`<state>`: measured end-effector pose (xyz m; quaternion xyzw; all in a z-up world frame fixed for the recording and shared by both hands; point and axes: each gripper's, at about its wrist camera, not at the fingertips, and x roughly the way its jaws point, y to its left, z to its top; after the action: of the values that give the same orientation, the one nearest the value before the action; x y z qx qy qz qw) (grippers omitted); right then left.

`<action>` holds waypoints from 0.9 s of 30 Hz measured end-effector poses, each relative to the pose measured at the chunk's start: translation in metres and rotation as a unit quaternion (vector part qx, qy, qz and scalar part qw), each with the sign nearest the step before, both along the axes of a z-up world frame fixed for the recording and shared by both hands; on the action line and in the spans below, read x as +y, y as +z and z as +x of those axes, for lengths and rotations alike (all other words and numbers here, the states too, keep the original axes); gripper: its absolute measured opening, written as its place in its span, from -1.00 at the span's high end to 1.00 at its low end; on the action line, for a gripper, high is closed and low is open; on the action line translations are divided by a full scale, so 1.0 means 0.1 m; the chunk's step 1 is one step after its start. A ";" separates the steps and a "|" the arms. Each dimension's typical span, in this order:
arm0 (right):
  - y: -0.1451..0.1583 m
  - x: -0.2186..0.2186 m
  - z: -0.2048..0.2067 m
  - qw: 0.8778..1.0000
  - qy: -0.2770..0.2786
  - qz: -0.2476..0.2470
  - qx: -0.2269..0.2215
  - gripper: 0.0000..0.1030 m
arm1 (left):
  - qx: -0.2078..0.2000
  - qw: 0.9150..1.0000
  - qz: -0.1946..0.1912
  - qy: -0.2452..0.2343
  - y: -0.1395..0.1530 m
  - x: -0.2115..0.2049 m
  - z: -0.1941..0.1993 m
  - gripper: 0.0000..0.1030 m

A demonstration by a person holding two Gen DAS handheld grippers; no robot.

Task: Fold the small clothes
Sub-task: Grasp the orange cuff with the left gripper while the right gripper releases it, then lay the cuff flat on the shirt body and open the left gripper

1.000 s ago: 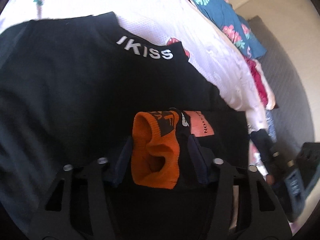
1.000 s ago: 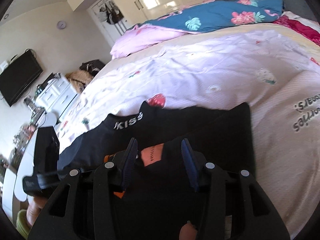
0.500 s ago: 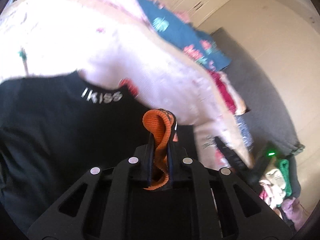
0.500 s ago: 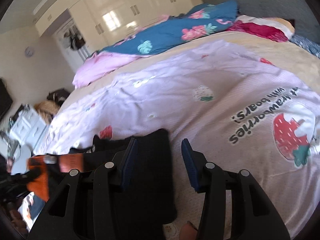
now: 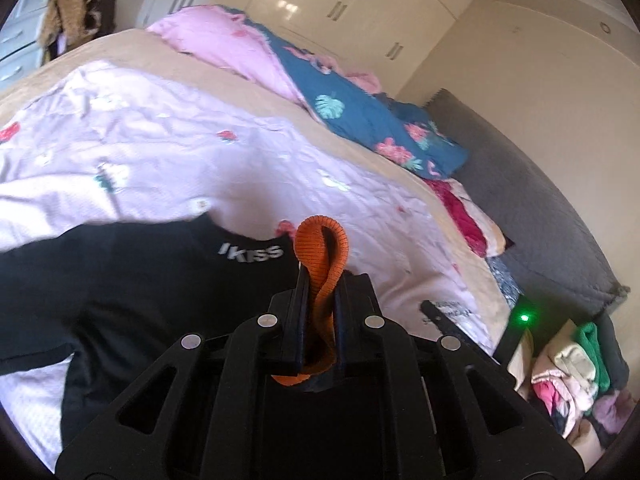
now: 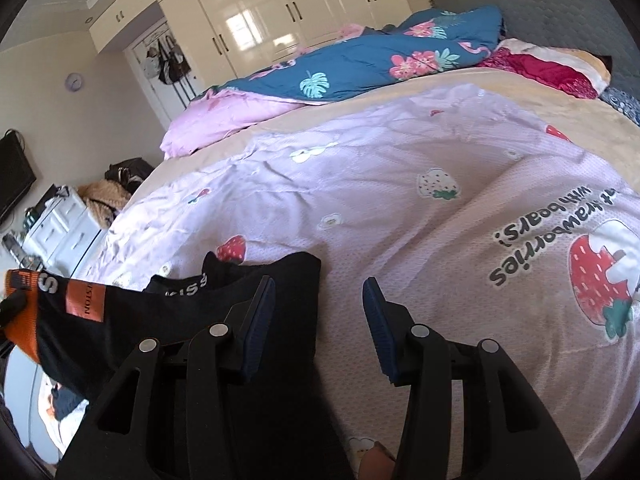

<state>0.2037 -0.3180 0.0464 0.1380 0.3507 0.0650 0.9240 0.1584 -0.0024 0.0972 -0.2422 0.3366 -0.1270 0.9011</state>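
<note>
Left tongs (image 5: 320, 280) are clamped on the orange waistband (image 5: 320, 248) of black shorts (image 6: 80, 332), lifted at the near left of the bed (image 6: 400, 184). Right tongs (image 6: 318, 304) gape apart, holding nothing. Soft, light, floppy cloth; probably best pinched at the stiffer waistband

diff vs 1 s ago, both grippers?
The left gripper shut on the orange waistband it was straddling and lifted it off the bed. The right gripper swung right, off the black garment, over the pink bedspread. Unchanged: right gripper open and empty, black "KISS" piece flat on the bed.
</note>
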 end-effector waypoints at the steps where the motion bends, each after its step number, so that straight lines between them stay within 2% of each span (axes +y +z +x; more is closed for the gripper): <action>1: 0.00 0.01 0.00 1.000 0.002 -0.002 0.001 0.12 | 0.006 1.000 -0.006 0.003 -0.04 0.05 0.00 0.92; 9: -0.07 0.20 0.05 0.999 0.020 -0.021 0.023 0.12 | 0.042 0.999 -0.015 0.025 -0.30 0.30 -0.02 0.92; 16: -0.15 0.66 0.03 0.995 0.083 -0.048 0.029 0.12 | 0.078 0.996 -0.011 0.048 -0.60 0.49 0.01 0.91; 21: -0.22 0.97 0.00 0.990 0.125 -0.063 0.036 0.12 | 0.093 0.994 0.004 0.062 -0.70 0.53 0.00 0.90; 27: -0.29 1.10 -0.01 0.986 0.141 -0.070 0.046 0.12 | 0.091 0.990 0.049 0.093 -0.70 0.59 -0.05 0.78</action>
<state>0.2024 -0.2082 0.0174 0.0250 0.4127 0.1637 0.8957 0.1538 0.0562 0.0271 -0.2389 0.3993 -0.0033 0.8852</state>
